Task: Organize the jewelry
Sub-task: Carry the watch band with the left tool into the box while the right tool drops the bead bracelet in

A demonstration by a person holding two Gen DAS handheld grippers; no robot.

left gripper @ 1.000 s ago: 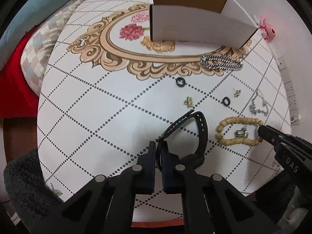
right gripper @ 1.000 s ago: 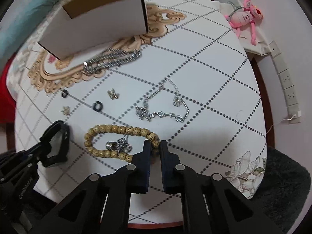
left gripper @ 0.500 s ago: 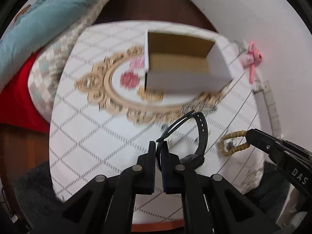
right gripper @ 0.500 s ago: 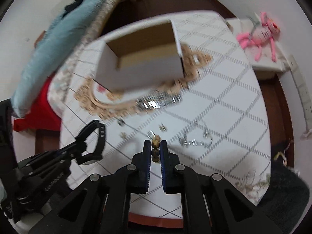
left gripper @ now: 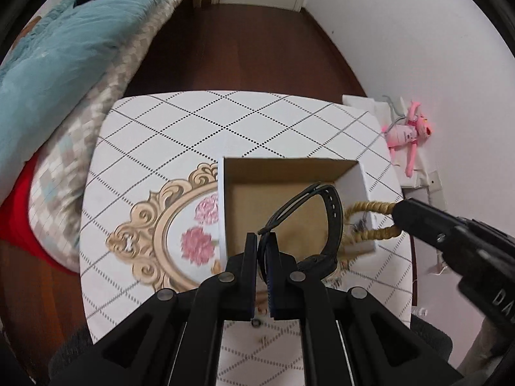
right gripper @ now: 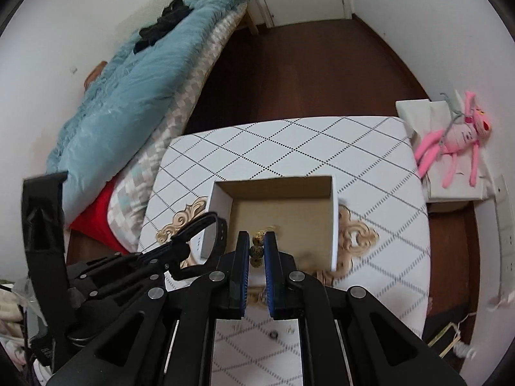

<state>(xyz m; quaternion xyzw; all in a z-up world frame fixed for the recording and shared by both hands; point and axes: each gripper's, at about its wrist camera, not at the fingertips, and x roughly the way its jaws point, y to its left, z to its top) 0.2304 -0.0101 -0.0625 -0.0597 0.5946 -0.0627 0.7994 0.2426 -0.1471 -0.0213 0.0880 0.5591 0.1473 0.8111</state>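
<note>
Above 1 box (left gripper: pixel 225 212), 2 tools hold 1 black strap (left gripper: pixel 333 212), 1 bead bracelet (left gripper: pixel 370 207).

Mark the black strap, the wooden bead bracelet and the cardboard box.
black strap (left gripper: pixel 334 212), left wrist view, curved band.
wooden bead bracelet (left gripper: pixel 370 207), left wrist view, upper strand.
cardboard box (right gripper: pixel 334 225), right wrist view, right wall.

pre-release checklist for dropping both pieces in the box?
1. Left hand-held gripper shut on black strap: ok.
2. Right hand-held gripper shut on beaded bracelet: ok.
3. Cardboard box open-topped, upright on the table: ok.
4. Strap loop over the box opening in the left wrist view: ok.
5. Whole bracelet inside the box rim: cannot tell; in the left wrist view its loop crosses the box's right wall.
6. Box holds nothing in the way: cannot tell, floor partly hidden.
</note>
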